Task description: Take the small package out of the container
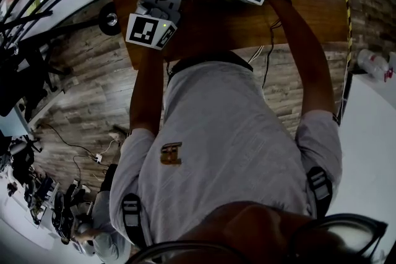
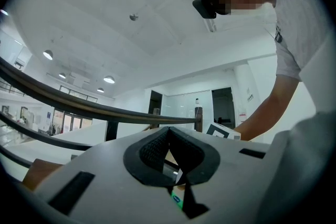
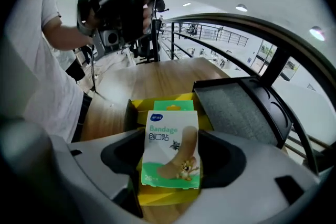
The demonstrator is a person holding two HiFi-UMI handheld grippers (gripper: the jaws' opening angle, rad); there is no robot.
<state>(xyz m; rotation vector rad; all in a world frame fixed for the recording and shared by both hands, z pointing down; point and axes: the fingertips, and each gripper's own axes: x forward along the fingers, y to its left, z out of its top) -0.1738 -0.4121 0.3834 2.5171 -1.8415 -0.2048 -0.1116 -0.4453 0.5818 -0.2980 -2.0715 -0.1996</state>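
The right claw (image 3: 170, 157) clamps a white-and-green cardboard bandage package (image 3: 171, 136) just above an open yellow cardboard container (image 3: 137, 108) on the brown wooden tabletop (image 3: 142, 81). At its nine o'clock, the left claw (image 2: 169, 153) has its jaws together.

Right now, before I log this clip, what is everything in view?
white and green cardboard bandage box: one, white and green, upright between the right gripper's jaws
yellow cardboard container: one, yellow, on the table under and behind that box
green package: one, green, in the container behind the box
black tray with a grey textured mat: one, right of the container
brown wooden table: one, brown
left gripper: one, grey, raised, jaws together, empty
right gripper: one, grey, shut on the bandage box
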